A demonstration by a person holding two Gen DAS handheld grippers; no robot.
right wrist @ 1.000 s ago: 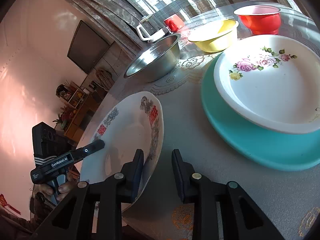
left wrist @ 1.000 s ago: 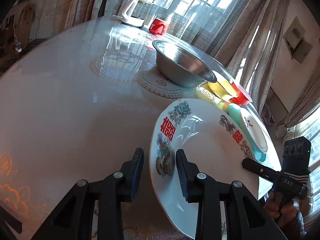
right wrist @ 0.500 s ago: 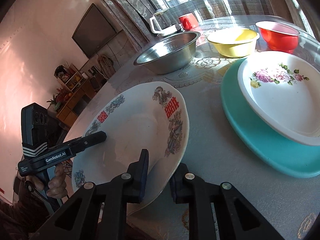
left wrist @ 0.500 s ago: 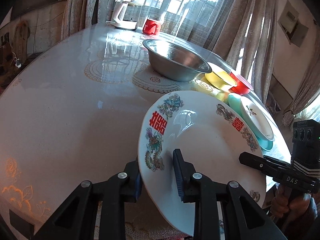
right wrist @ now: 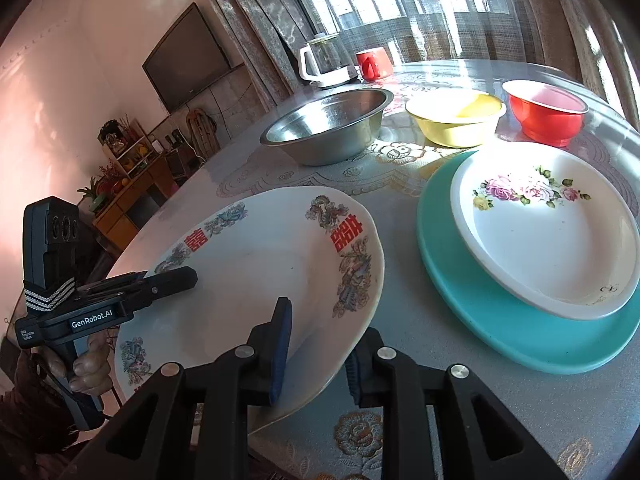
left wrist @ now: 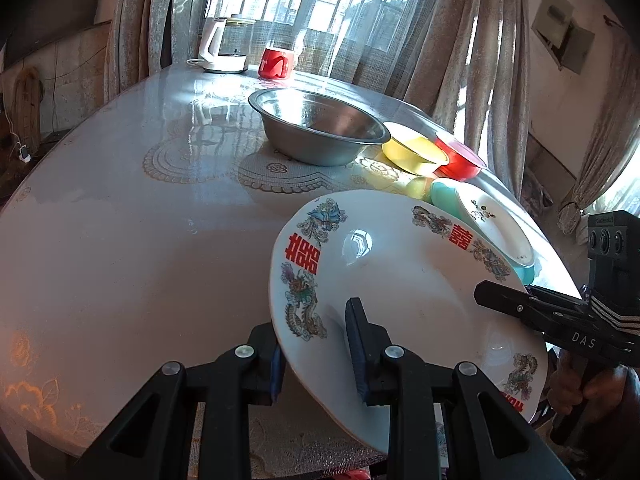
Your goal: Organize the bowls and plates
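Left wrist view: left tool (left wrist: 316,344) pinches the dragon plate (left wrist: 400,280) rim; right tool (right wrist: 316,350) clamps the opposite rim, jaws easing slightly open. Plate tilts above the desk (left wrist: 120,240) edge; keep both rims level, carry toward the flower plate (right wrist: 552,232) stack.

"GenRobot.AI" on left gripper (right wrist: 316,354), "DAS" on right gripper (left wrist: 476,292) (red 囍 on plate (left wrist: 400,280))

Black claw (left wrist: 318,344) arms, silver screws, blue pads (right wrist: 280,354); white-striped handle lettered "GenRobot.AI".
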